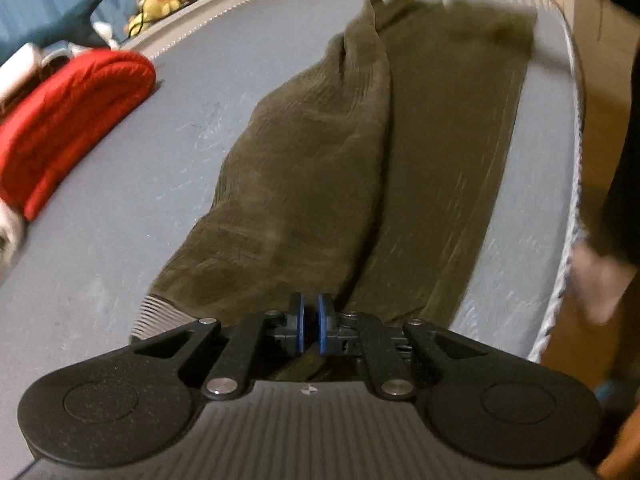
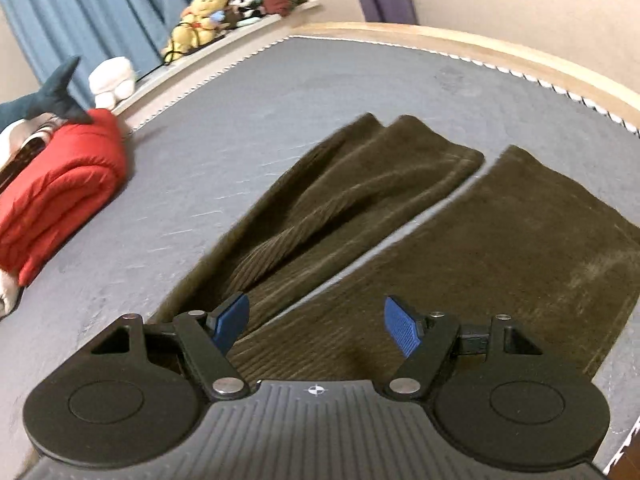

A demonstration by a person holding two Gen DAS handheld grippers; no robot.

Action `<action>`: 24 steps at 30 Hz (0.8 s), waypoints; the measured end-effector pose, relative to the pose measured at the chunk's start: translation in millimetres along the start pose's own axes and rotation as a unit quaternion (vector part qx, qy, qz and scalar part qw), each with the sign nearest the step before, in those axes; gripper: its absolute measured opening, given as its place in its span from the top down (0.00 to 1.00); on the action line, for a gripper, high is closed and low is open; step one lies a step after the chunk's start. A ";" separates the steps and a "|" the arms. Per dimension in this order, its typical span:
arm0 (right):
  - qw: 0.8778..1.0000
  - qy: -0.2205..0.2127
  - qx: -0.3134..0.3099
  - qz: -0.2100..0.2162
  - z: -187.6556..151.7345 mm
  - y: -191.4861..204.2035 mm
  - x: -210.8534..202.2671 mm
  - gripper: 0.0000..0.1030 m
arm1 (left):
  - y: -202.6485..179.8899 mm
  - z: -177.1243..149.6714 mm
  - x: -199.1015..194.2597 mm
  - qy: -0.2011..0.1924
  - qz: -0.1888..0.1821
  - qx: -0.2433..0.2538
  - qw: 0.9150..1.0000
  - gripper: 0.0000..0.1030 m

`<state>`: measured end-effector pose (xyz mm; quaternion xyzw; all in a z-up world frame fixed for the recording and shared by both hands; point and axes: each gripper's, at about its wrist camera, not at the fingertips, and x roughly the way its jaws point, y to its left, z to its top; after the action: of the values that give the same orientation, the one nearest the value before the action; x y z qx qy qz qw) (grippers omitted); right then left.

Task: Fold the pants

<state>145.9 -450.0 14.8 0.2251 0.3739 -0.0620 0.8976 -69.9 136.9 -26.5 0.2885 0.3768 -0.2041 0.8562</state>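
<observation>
The olive-brown corduroy pants [image 1: 360, 168] lay spread along a grey mattress [image 1: 120, 200], near its right-hand edge in the left wrist view, with the waist end toward the left gripper [image 1: 310, 326] and the two leg ends toward the far side. That gripper's blue pads [image 1: 298, 322] stood almost together, with only a narrow slit between them, at the waist end; a fold of the cloth appeared to run in under the fingers, though whether it was truly pinched could not be told from this view. A grey ribbed band [image 1: 154, 312] showed at the pants' near-left corner, just beside the gripper. The left-hand leg rose in a rumpled ridge, while the right-hand leg lay flatter. In the right wrist view, the right gripper [image 2: 316, 326] hung above the pants [image 2: 480, 248] with its blue pads [image 2: 402, 330] spread wide and nothing between them. Below it the two legs lay side by side, parted by a thin strip of mattress [image 2: 240, 120], the left leg creased lengthwise and the right leg smooth. A folded red quilt [image 2: 60, 192] sat on the mattress well apart from the pants, to the left. Behind it were a dark shark plush [image 2: 52, 96], a yellow stuffed toy [image 2: 196, 20] on a ledge, and blue curtains [image 2: 100, 8].
</observation>
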 end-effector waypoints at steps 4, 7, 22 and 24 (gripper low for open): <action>1.000 -0.002 0.022 0.012 1.4 -14.0 1.9 0.26 | 21.9 17.0 -11.4 -0.068 -0.014 -0.085 0.994 0.65; 0.999 -0.004 0.035 0.024 4.8 -15.3 9.0 0.26 | 22.8 34.2 -10.4 -0.097 -0.011 -0.089 0.991 0.63; 0.995 -0.006 0.045 0.087 0.1 35.6 61.5 0.61 | -28.3 49.8 71.6 0.026 -0.053 0.013 0.998 0.62; 0.994 0.014 0.044 0.100 -0.7 44.7 78.7 0.52 | -24.8 46.3 77.3 0.035 -0.048 0.011 0.998 0.62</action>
<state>214.1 -405.4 -24.6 0.3015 0.3588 0.0151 0.8833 -10.7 78.1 -68.4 0.2863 0.4178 -0.2384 0.8286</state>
